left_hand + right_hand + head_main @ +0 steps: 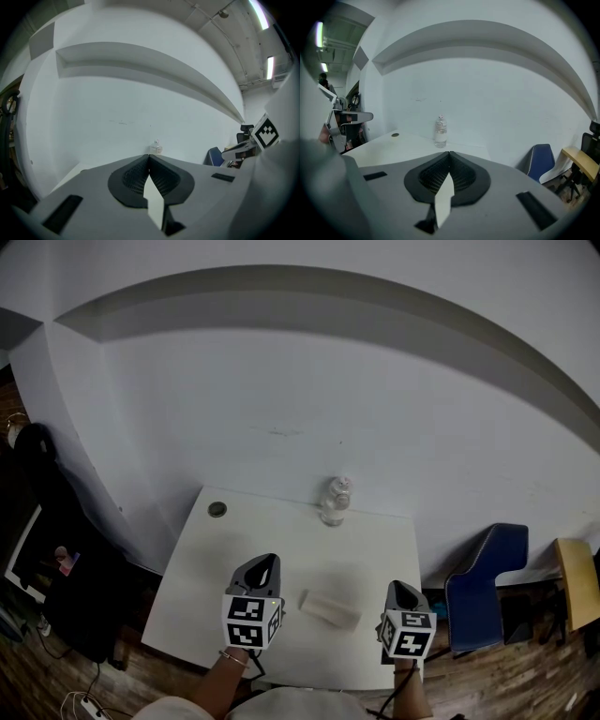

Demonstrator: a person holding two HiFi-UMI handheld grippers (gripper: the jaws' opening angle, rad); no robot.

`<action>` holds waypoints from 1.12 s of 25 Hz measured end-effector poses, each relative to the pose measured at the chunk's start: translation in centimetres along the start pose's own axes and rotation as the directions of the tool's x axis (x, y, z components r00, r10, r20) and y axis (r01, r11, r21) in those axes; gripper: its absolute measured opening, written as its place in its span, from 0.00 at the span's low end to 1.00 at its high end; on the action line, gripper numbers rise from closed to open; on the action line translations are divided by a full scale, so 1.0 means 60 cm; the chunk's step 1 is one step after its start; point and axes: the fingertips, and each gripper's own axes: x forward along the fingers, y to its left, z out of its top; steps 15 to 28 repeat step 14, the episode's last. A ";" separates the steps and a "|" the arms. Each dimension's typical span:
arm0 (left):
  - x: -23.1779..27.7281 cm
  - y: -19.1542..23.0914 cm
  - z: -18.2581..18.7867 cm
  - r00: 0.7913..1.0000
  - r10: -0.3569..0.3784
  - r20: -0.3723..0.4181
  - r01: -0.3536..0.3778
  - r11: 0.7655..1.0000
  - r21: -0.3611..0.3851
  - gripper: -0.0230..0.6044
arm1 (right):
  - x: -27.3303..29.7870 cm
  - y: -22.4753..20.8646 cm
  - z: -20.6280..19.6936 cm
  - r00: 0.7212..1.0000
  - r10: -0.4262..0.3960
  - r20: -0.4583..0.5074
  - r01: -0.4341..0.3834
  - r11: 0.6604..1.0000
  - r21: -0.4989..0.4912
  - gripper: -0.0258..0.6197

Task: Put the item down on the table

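A small round disc (217,509) sits near the far left corner of the white surface (281,540). The left tongs (267,560) hover over the near left part of the surface, their jaws pressed together at the tips with nothing between them, as the left gripper view (149,155) shows. Just to their right lies the item (330,608), a pale roll resting flat on the surface between the two tongs, touched by neither. Beyond it, at the far edge, stands a clear bottle (335,500), upright. The right tongs (398,586) hang over the near right edge, jaws likewise closed and empty (449,152). A blue chair (483,592) stands off to the right.
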 end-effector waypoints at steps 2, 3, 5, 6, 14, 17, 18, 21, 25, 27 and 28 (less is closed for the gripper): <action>-0.001 -0.002 -0.002 1.000 -0.001 -0.002 0.001 1.000 -0.002 0.07 | -0.004 -0.003 -0.001 1.000 -0.004 -0.003 0.004 1.000 -0.007 0.09; -0.001 -0.003 -0.003 1.000 -0.003 -0.003 0.003 1.000 -0.004 0.07 | -0.007 -0.006 -0.002 1.000 -0.008 -0.005 0.007 1.000 -0.011 0.09; -0.001 -0.007 -0.003 1.000 -0.008 -0.003 0.008 1.000 -0.004 0.07 | -0.011 -0.011 -0.001 1.000 -0.015 -0.005 0.015 1.000 -0.012 0.09; -0.002 -0.009 -0.003 1.000 -0.012 -0.001 0.012 1.000 -0.003 0.07 | -0.013 -0.012 0.000 1.000 -0.018 -0.004 0.018 1.000 -0.011 0.09; -0.015 -0.013 -0.003 1.000 -0.022 0.004 0.022 1.000 -0.007 0.07 | -0.030 -0.008 -0.001 1.000 -0.024 -0.001 0.024 0.999 -0.025 0.09; -0.015 -0.013 -0.003 1.000 -0.022 0.004 0.022 1.000 -0.007 0.07 | -0.030 -0.008 -0.001 1.000 -0.024 -0.001 0.024 0.999 -0.025 0.09; -0.015 -0.013 -0.003 1.000 -0.022 0.004 0.022 1.000 -0.007 0.07 | -0.030 -0.008 -0.001 1.000 -0.024 -0.001 0.024 0.999 -0.025 0.09; -0.015 -0.013 -0.003 1.000 -0.022 0.004 0.022 1.000 -0.007 0.07 | -0.030 -0.008 -0.001 1.000 -0.024 -0.001 0.024 0.999 -0.025 0.09; -0.015 -0.013 -0.003 1.000 -0.022 0.004 0.022 1.000 -0.007 0.07 | -0.030 -0.008 -0.001 1.000 -0.024 -0.001 0.024 0.999 -0.025 0.09; -0.015 -0.013 -0.003 1.000 -0.022 0.004 0.022 1.000 -0.007 0.07 | -0.030 -0.008 -0.001 1.000 -0.024 -0.001 0.024 0.999 -0.025 0.09; -0.015 -0.013 -0.003 1.000 -0.022 0.004 0.022 1.000 -0.007 0.07 | -0.030 -0.008 -0.001 1.000 -0.024 -0.001 0.024 0.999 -0.025 0.09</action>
